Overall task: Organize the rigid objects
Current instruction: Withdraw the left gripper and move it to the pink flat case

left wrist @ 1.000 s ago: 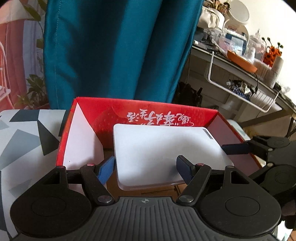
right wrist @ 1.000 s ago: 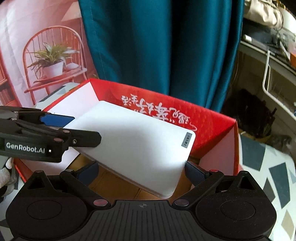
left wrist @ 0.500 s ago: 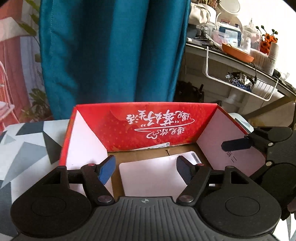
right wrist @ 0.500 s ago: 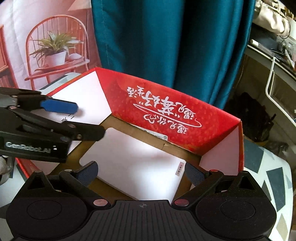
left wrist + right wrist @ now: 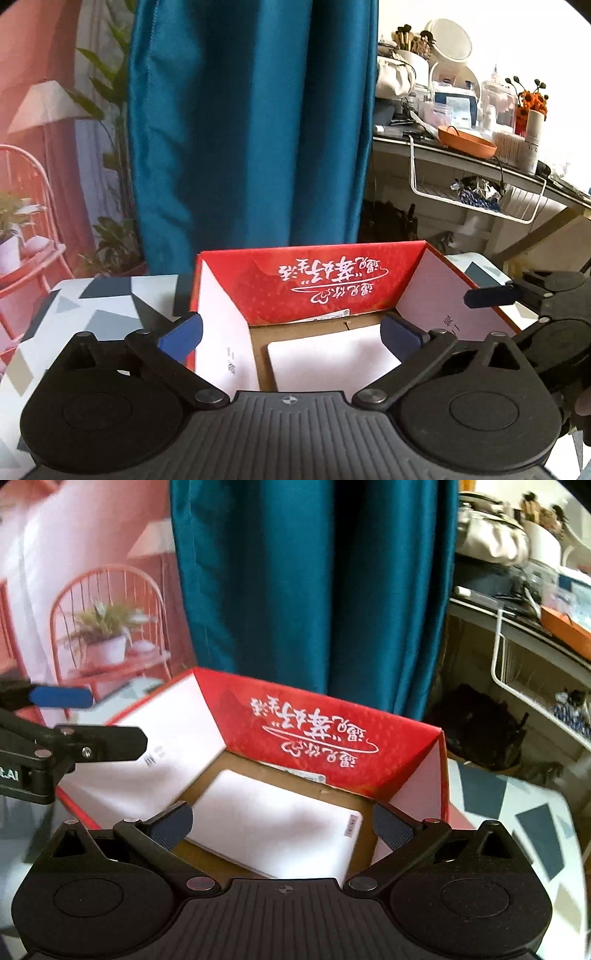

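A flat white rectangular box (image 5: pixel 332 360) lies on the brown floor of an open red carton (image 5: pixel 314 280) with white writing on its far wall. It also shows in the right wrist view (image 5: pixel 273 830), inside the carton (image 5: pixel 332 746). My left gripper (image 5: pixel 291 332) is open and empty above the carton's near edge. My right gripper (image 5: pixel 282 821) is open and empty above the white box. The right gripper shows at the right edge of the left wrist view (image 5: pixel 517 295); the left gripper shows at the left of the right wrist view (image 5: pixel 74 731).
The carton stands on a table with a grey and white geometric cloth (image 5: pixel 74 314). A teal curtain (image 5: pixel 251 129) hangs behind it. A cluttered shelf (image 5: pixel 480 155) with a wire basket is at the right. A printed backdrop with a red chair (image 5: pixel 107 635) is at the left.
The white box was held between both grippers above the carton; it now lies on the carton floor. Both grippers have let go, opened wider and pulled up and back.
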`<action>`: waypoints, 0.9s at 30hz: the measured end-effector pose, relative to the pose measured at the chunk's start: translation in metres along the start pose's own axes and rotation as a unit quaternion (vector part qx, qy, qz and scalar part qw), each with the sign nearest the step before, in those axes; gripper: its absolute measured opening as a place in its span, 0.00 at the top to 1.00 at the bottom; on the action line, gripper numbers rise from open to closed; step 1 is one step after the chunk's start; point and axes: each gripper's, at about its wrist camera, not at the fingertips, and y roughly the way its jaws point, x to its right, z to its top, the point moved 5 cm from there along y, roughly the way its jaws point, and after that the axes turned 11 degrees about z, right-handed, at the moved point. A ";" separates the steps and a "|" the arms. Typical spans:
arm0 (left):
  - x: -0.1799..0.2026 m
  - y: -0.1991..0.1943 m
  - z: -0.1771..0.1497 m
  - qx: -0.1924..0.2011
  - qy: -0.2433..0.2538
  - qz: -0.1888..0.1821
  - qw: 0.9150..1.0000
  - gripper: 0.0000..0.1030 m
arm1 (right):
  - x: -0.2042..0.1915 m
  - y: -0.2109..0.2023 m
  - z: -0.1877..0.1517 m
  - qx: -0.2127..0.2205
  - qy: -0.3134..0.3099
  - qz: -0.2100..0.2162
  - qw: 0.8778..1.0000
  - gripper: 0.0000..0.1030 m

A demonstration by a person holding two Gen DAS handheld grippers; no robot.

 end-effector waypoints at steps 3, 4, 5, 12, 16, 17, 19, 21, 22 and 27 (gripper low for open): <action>-0.003 -0.010 -0.002 -0.001 0.000 0.006 1.000 0.00 | 0.000 -0.011 -0.003 0.015 0.029 -0.011 0.999 0.00; -0.004 -0.013 -0.002 -0.001 -0.002 0.006 1.000 0.00 | 0.000 -0.016 -0.004 0.022 0.039 -0.015 0.999 0.00; -0.005 -0.017 -0.003 0.000 -0.004 0.006 1.000 0.00 | 0.000 -0.020 -0.005 0.027 0.047 -0.016 0.998 0.00; -0.004 -0.042 -0.017 -0.003 -0.010 0.012 1.000 0.00 | -0.009 -0.055 -0.019 0.065 0.096 -0.033 0.993 0.00; -0.004 -0.053 -0.026 -0.007 -0.007 0.031 0.999 0.00 | -0.021 -0.074 -0.033 0.079 0.101 -0.049 0.991 0.00; -0.003 -0.056 -0.029 -0.008 -0.009 0.031 0.999 0.00 | -0.024 -0.076 -0.036 0.079 0.103 -0.049 0.990 0.00; -0.002 -0.062 -0.034 -0.008 -0.008 0.033 0.999 0.00 | -0.030 -0.080 -0.044 0.074 0.105 -0.038 0.991 0.00; 0.001 -0.070 -0.041 -0.001 -0.002 0.035 0.999 0.00 | -0.037 -0.086 -0.053 0.073 0.106 -0.033 0.991 0.00; 0.002 -0.072 -0.045 0.000 -0.003 0.034 0.999 0.00 | -0.040 -0.089 -0.057 0.075 0.100 -0.036 0.991 0.00; 0.006 -0.081 -0.068 -0.013 -0.034 0.021 0.999 0.00 | -0.050 -0.097 -0.085 0.075 0.075 -0.050 0.993 0.00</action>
